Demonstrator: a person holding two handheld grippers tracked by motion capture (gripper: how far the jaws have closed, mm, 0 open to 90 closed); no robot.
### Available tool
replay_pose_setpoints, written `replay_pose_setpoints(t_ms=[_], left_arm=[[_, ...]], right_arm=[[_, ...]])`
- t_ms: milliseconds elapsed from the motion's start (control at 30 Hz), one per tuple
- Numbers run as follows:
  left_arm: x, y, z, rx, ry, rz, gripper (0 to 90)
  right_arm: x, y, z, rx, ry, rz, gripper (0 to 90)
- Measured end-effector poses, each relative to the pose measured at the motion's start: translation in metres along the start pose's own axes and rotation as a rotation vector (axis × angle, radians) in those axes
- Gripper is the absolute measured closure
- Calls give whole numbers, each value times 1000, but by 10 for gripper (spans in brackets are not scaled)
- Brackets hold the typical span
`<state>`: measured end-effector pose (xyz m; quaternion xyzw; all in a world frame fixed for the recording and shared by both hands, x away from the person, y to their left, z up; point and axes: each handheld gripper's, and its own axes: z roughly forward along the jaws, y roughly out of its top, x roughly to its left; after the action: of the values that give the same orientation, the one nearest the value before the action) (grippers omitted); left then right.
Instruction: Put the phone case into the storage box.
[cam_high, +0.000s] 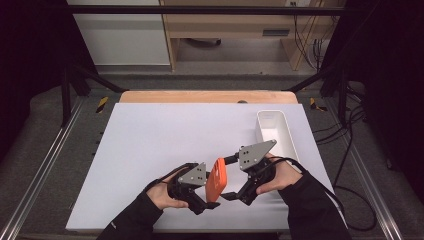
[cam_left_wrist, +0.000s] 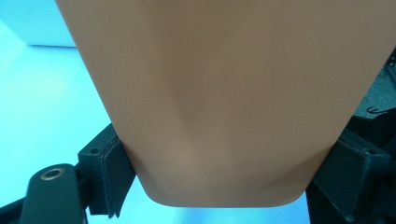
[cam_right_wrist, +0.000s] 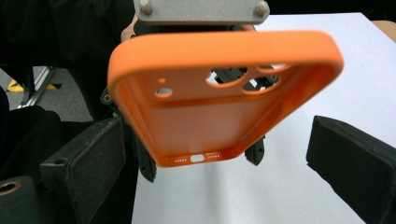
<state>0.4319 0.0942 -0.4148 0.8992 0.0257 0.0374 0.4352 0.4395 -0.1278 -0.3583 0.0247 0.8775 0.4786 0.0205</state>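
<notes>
We count two grippers. The left gripper (cam_high: 212, 196) has its jaws pinched on the edges of one orange phone case (cam_high: 216, 179), holding it tilted in the air above the near part of the white table (cam_high: 160, 145). The right gripper (cam_right_wrist: 215, 158) stands spread, its jaws either side of the case's lower end without touching it. The case is empty, with camera cutouts in its back and port holes along its bottom rim. One white tray (cam_high: 275, 131) sits to the right.
</notes>
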Motion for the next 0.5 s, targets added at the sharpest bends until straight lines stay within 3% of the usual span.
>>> replay_pose_setpoints(t_ms=[500], left_arm=[[-6, 1, 9, 17, -28, 36, 153]], right_arm=[[1, -2, 8, 1, 54, 0, 65]])
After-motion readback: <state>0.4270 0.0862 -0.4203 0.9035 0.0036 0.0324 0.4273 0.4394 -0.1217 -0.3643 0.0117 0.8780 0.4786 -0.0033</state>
